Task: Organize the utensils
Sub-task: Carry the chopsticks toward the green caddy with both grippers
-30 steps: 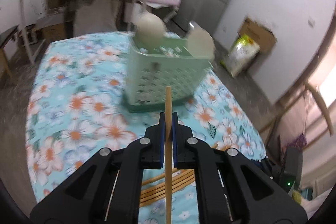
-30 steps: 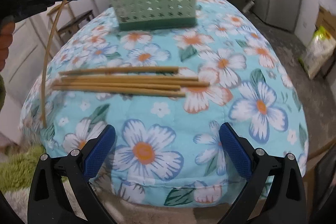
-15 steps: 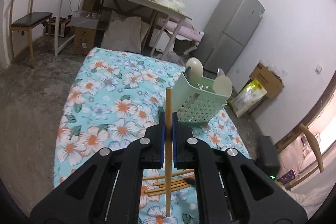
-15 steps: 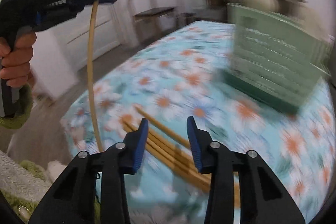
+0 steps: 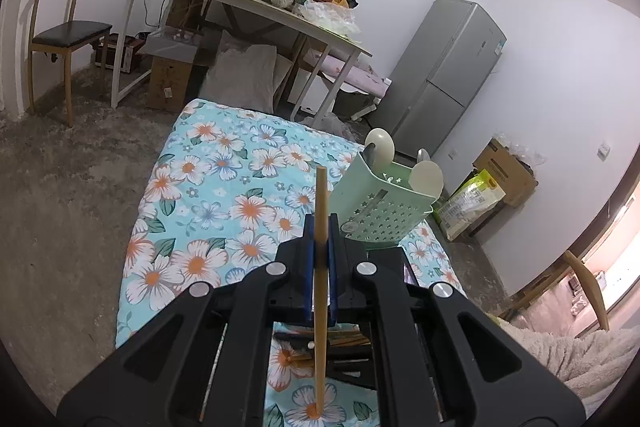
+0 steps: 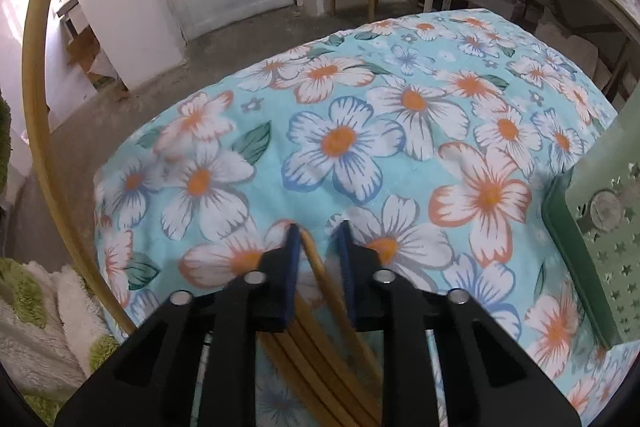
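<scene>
**Right gripper closed in over the chopstick bundle while the left held one stick aloft**

Nearest the right wrist camera, the right gripper point(image 6: 316, 239) had just narrowed its blue pads point(image 6: 291, 247) from wide open to a slim gap and swung down over the loose chopsticks point(image 6: 320, 347) lying on the floral cloth point(image 6: 344, 147). The tip of one stick sat between the pads, against the left one; whether the pads were actually pinching it could not be told from this view. This looked like the start of the next pick-up.

In the left wrist view, the left gripper point(image 5: 320, 247) was clamped on a single chopstick point(image 5: 320, 287), held upright through the pads, well above the cloth. That gripper had backed away from the basket, which now sat farther off and to the right. The same stick showed as a long curved line at the left edge of the right view.

Farther on, the pale green perforated basket point(image 5: 380, 211) stood on the cloth, holding two cream spoons point(image 5: 380, 151) with bowls upward. No chopsticks were visible in it, so most sorting probably remained.

Beyond stood a cluttered table point(image 5: 248, 11), a chair point(image 5: 68, 31) and a grey fridge point(image 5: 448, 67).
</scene>
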Available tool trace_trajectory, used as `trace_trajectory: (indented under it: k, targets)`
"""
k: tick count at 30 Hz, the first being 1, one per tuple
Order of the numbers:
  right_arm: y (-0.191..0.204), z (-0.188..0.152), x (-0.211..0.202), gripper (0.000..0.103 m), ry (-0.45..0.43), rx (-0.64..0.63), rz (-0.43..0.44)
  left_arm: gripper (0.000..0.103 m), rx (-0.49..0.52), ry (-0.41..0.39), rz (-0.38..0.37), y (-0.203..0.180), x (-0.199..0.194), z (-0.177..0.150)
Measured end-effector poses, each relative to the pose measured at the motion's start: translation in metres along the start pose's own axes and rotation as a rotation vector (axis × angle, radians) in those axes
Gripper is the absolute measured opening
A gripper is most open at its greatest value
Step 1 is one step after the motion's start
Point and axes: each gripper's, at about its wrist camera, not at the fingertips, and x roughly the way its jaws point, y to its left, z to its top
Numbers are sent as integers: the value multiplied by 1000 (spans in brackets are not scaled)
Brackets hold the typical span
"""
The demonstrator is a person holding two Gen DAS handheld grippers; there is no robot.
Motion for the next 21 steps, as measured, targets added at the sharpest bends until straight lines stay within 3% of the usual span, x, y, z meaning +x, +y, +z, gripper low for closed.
trace_trajectory:
  k: [4, 8, 14, 21]
  targets:
    - [-9, 5, -9, 5, -45, 15, -34, 5, -2, 0, -5, 1, 1, 0]
    - [-41, 4, -39, 5, -142, 114, -73, 5, 0, -2, -11, 1, 2, -1]
    - [-84, -17, -124, 5, -406, 351, -130, 5, 4, -4, -26, -3, 9, 5]
    - [-90, -52, -183, 5, -677, 538, -177, 5, 20, -9, -60, -11, 21, 12]
